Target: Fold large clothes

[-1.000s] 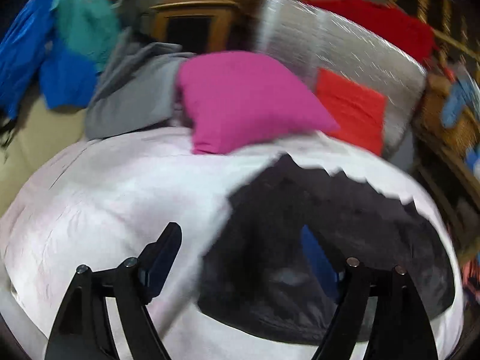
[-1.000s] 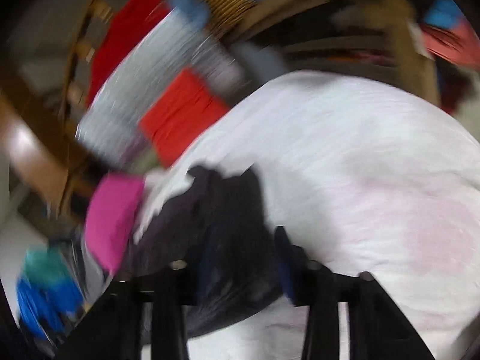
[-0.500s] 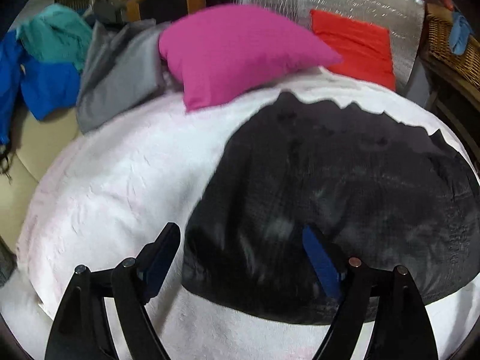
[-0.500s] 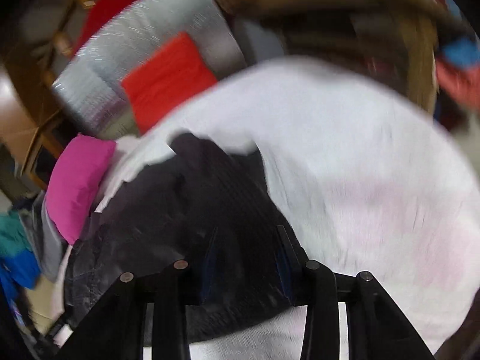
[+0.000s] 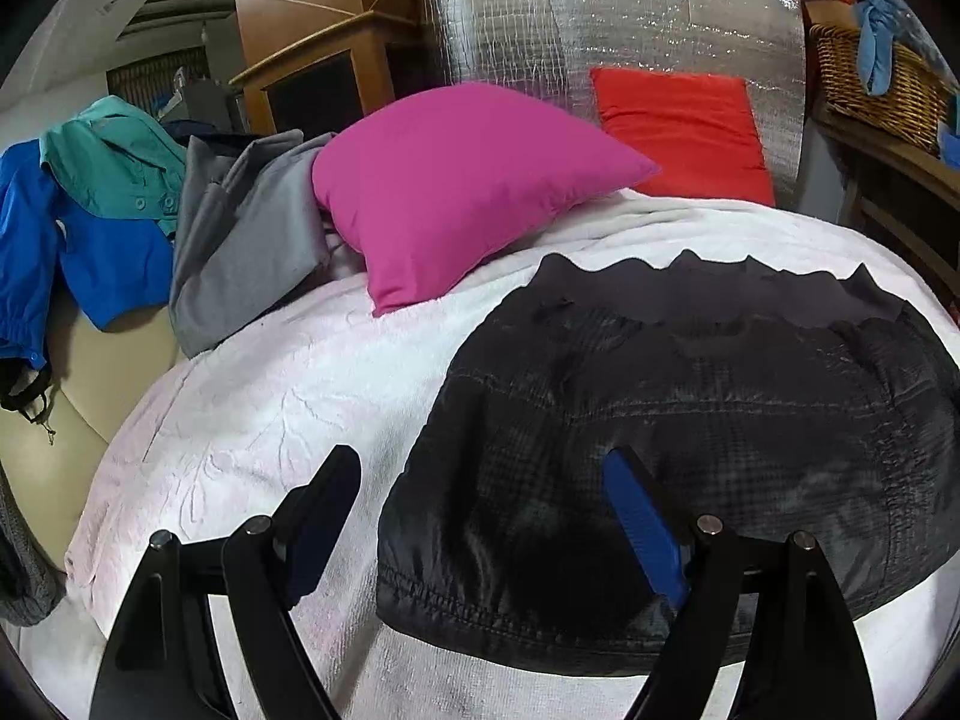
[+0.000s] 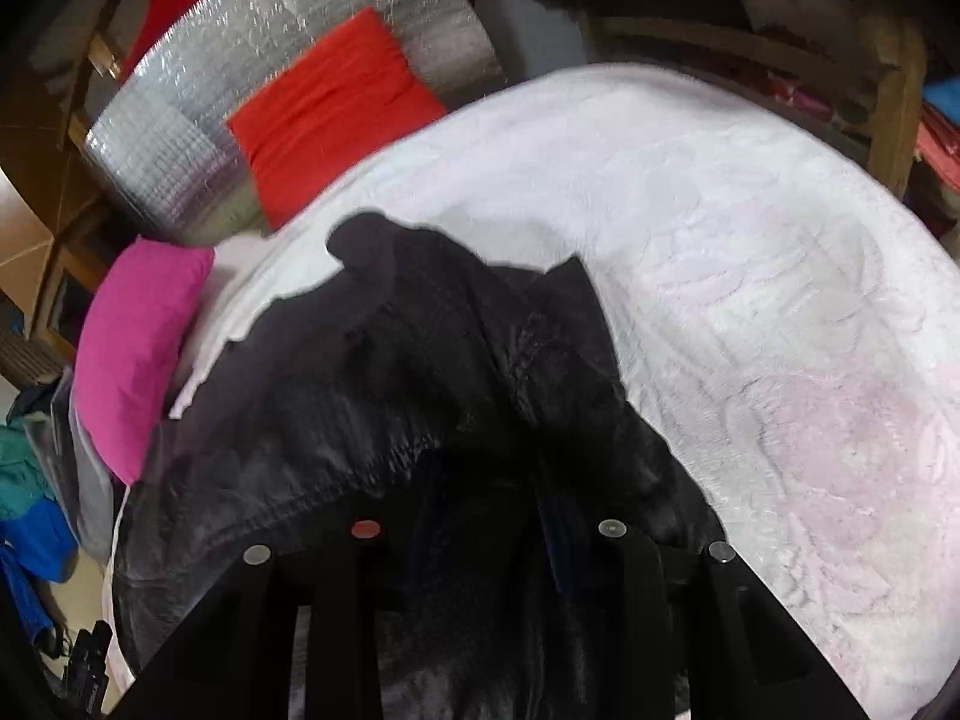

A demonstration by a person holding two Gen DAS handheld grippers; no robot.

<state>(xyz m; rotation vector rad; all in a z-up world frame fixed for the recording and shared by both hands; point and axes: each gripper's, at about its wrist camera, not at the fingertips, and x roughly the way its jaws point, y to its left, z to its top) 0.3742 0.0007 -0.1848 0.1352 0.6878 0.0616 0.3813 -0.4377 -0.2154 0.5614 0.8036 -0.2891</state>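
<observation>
A black quilted jacket [image 5: 690, 450] lies folded on a white blanket [image 5: 252, 420] over a bed. My left gripper [image 5: 480, 510] is open and hovers over the jacket's near left edge, one finger over the blanket, the blue-padded finger over the jacket. In the right wrist view the jacket [image 6: 372, 408] bunches up against my right gripper [image 6: 486, 516]. Its jaws stand partly apart with dark fabric between and around them; the fingertips are hard to make out against the cloth.
A magenta pillow [image 5: 456, 186] and a red pillow [image 5: 684, 126] lean on a silver foil panel [image 5: 600, 30] at the head. Grey [image 5: 246, 240], teal [image 5: 114, 156] and blue [image 5: 78, 252] clothes are piled at the left. A wicker basket [image 5: 870, 84] stands at the right.
Both grippers moved closer to the jacket. The right gripper came down onto its edge, and fabric now bunches around its fingers. The left view has steadied.
</observation>
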